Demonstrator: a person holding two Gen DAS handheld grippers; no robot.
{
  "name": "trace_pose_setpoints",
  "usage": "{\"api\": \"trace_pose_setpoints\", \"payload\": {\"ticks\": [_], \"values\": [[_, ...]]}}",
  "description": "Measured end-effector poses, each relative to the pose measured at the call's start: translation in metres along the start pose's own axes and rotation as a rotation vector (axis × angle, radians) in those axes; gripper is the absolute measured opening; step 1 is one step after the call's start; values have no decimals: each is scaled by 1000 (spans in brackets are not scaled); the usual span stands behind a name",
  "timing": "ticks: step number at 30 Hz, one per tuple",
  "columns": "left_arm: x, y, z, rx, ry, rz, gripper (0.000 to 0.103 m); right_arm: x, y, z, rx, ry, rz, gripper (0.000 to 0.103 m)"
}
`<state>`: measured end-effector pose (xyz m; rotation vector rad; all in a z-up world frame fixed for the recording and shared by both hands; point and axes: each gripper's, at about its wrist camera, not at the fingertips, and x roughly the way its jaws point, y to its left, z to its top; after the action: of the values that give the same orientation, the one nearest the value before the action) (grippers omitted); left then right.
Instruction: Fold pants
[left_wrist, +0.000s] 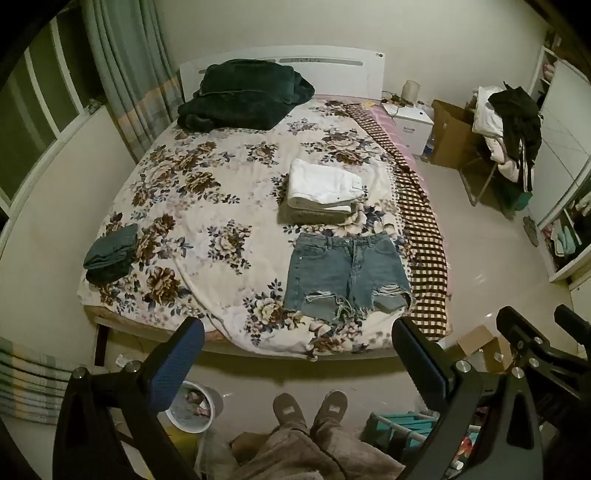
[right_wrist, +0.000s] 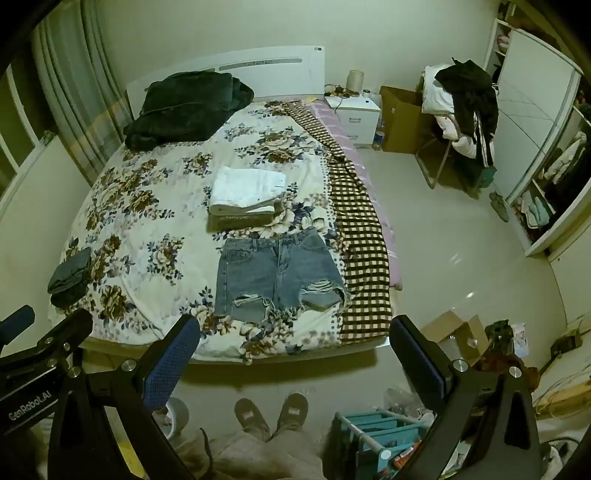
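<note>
Blue denim shorts (left_wrist: 347, 275) with frayed hems lie flat and spread out near the foot of the bed, waistband toward the headboard; they also show in the right wrist view (right_wrist: 279, 275). Just behind them sits a stack of folded pants, white on top (left_wrist: 325, 184) (right_wrist: 245, 188), olive below. My left gripper (left_wrist: 297, 354) is open and empty, held above the floor short of the bed's foot. My right gripper (right_wrist: 295, 350) is open and empty too, beside the left one, whose body shows at the left edge (right_wrist: 37, 354).
The bed (left_wrist: 207, 206) has a floral cover and a checked blanket (left_wrist: 424, 236) along its right side. A dark green blanket (left_wrist: 243, 94) lies at the headboard, a folded dark garment (left_wrist: 110, 254) at the left edge. A bin (left_wrist: 194, 410), boxes and a teal rack (right_wrist: 376, 428) stand on the floor near my feet.
</note>
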<state>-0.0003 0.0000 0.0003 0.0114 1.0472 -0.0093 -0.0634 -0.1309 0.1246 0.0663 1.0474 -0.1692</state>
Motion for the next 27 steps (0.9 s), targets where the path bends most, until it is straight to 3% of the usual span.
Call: {"api": "trace_pose_setpoints", "payload": {"ticks": [27], "values": [[7, 13, 18, 8, 1, 16, 103, 4, 2, 4, -8, 3, -19, 103]]}}
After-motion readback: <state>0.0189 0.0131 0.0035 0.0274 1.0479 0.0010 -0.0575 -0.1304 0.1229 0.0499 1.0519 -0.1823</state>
